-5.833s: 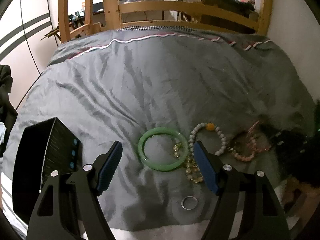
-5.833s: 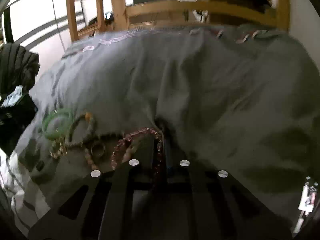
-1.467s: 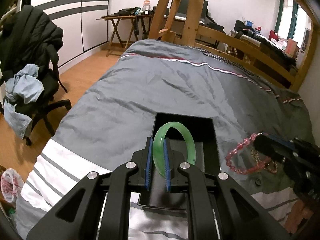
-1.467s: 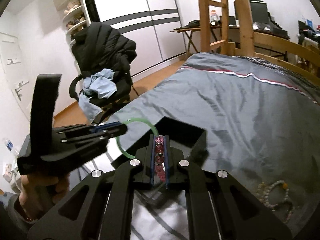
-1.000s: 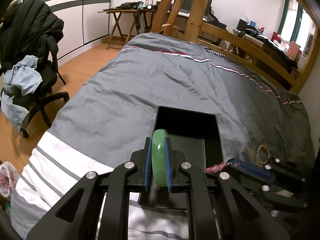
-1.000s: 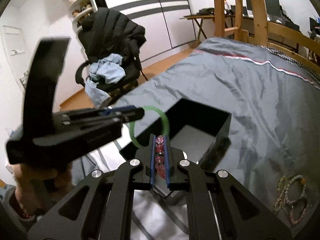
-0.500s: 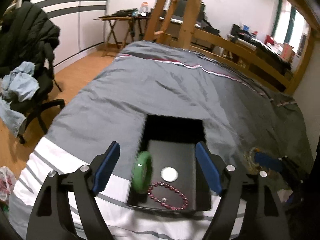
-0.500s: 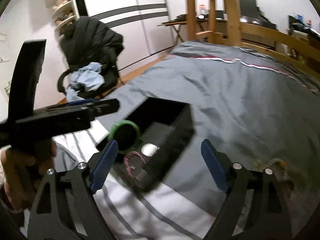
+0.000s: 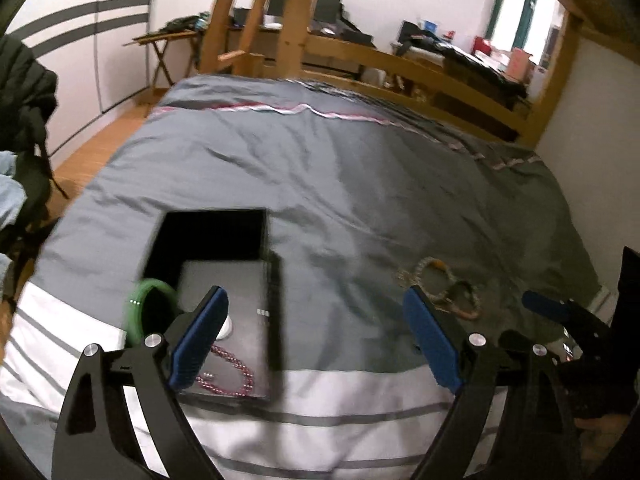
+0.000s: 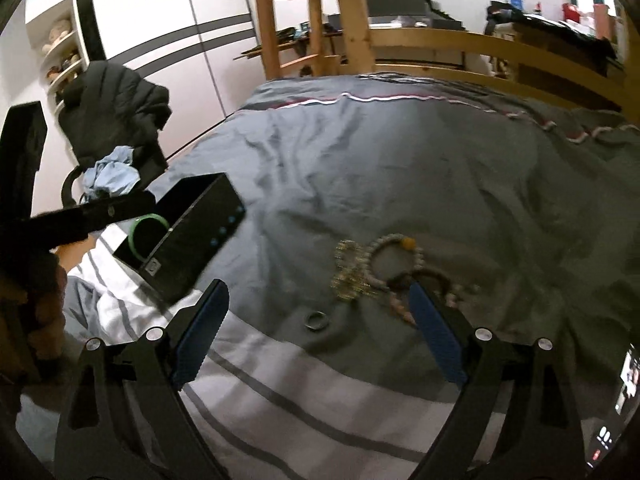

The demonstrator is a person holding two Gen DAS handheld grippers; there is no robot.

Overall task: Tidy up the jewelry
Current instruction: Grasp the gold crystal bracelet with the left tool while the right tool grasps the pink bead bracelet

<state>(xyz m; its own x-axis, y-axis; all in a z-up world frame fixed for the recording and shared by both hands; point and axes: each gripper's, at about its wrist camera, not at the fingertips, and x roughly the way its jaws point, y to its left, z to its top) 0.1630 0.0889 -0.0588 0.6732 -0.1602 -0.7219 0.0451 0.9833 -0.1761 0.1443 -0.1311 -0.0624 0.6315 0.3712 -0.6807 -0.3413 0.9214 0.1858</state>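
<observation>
A black jewelry box (image 9: 224,264) lies open on the grey bed. The green bangle (image 9: 148,308) leans at its left edge and the pink bead bracelet (image 9: 230,376) lies on its floor with a small white disc (image 9: 225,327). My left gripper (image 9: 316,340) is open and empty, above the box's right side. My right gripper (image 10: 320,332) is open and empty over the bed's front. The box (image 10: 192,236) and bangle (image 10: 148,232) also show in the right wrist view. Beaded bracelets (image 10: 384,276) and a silver ring (image 10: 317,321) lie loose on the duvet.
The grey duvet (image 9: 360,184) has a white striped band along its near edge. A wooden bed frame and ladder (image 10: 320,20) stand behind. A chair with a black jacket (image 10: 116,120) stands left of the bed. The loose bracelets (image 9: 448,288) lie right of the box.
Both grippers opened and dropped their pieces into the box: the bangle from the left, the pink bracelet from the right. Both grippers have since swung right, toward the loose jewelry.
</observation>
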